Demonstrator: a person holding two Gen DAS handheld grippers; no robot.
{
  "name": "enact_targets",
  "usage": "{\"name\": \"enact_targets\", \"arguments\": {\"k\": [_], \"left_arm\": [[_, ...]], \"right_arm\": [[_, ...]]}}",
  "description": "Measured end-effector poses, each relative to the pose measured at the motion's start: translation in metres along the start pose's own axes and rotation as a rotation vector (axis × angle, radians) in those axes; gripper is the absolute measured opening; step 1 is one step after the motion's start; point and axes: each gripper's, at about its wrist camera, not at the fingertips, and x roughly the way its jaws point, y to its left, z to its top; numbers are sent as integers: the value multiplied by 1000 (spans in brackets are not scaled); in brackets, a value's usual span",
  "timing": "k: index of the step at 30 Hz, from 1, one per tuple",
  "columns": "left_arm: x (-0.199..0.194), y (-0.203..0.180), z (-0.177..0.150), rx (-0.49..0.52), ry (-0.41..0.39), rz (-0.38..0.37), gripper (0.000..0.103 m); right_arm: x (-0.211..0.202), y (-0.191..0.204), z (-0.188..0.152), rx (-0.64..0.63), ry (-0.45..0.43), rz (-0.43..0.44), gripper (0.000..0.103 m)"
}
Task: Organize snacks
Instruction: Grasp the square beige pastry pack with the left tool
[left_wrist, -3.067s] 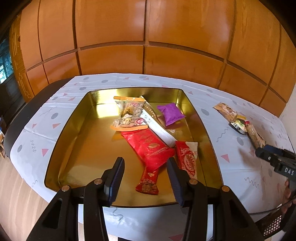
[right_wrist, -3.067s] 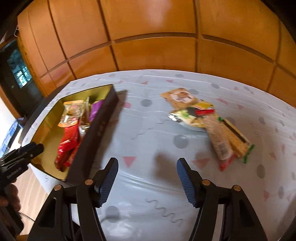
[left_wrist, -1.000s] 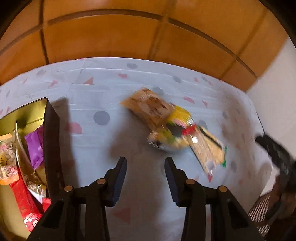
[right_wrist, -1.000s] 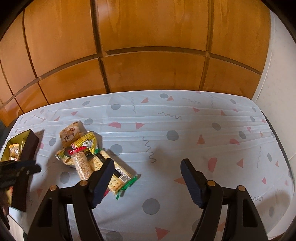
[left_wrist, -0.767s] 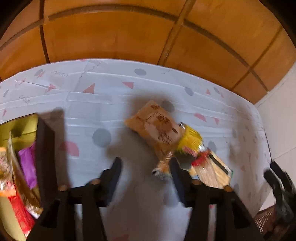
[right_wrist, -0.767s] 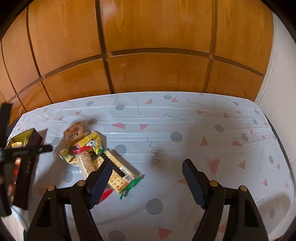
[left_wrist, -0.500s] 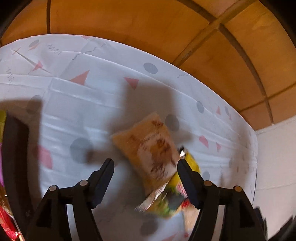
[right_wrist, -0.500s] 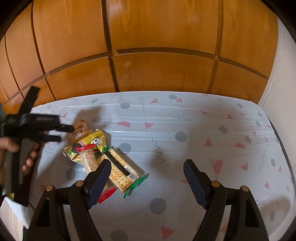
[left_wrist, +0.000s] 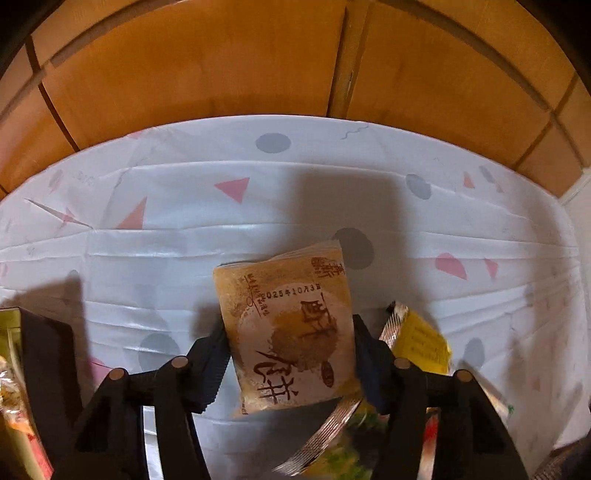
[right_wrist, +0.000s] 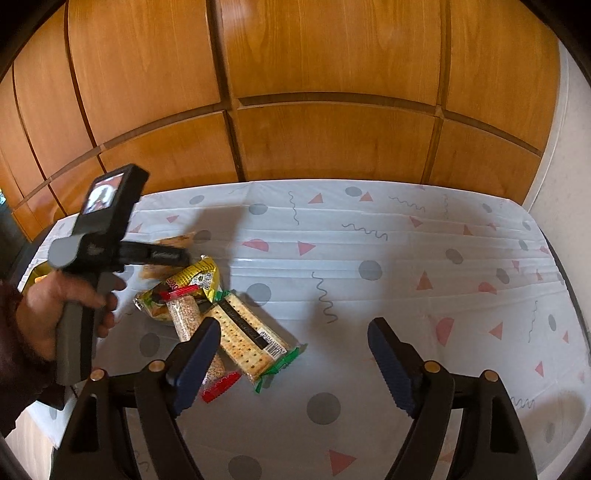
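L gripper (left_wrist: 290, 354) closing round tan pastry packet (left_wrist: 286, 332); R gripper (right_wrist: 293, 362) wide open, empty.
Flat crinkly tan packet lies betw. L jaws on glossy patterned tablecloth (left_wrist: 332, 184), nr its left edge, by foil snack pile (right_wrist: 207, 306); can't tell if pads grip yet. Gold tin (left_wrist: 11, 369) at far left.

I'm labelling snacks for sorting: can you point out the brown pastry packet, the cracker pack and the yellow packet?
brown pastry packet (left_wrist: 291, 332), left wrist view, middle of its printed face.
cracker pack (right_wrist: 248, 341), right wrist view, bare crackers beside the dark stripe.
yellow packet (right_wrist: 197, 275), right wrist view, its upper yellow panel.
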Motion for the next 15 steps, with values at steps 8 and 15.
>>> {"name": "enact_targets", "arguments": {"k": [8, 15], "left_arm": [[-21, 52, -39, -17, 20, 34, 61], [-49, 41, -112, 82, -6, 16, 61]], "right_arm": [[7, -4, -2, 6, 19, -37, 82], [12, -6, -3, 8, 45, -68, 82]]}}
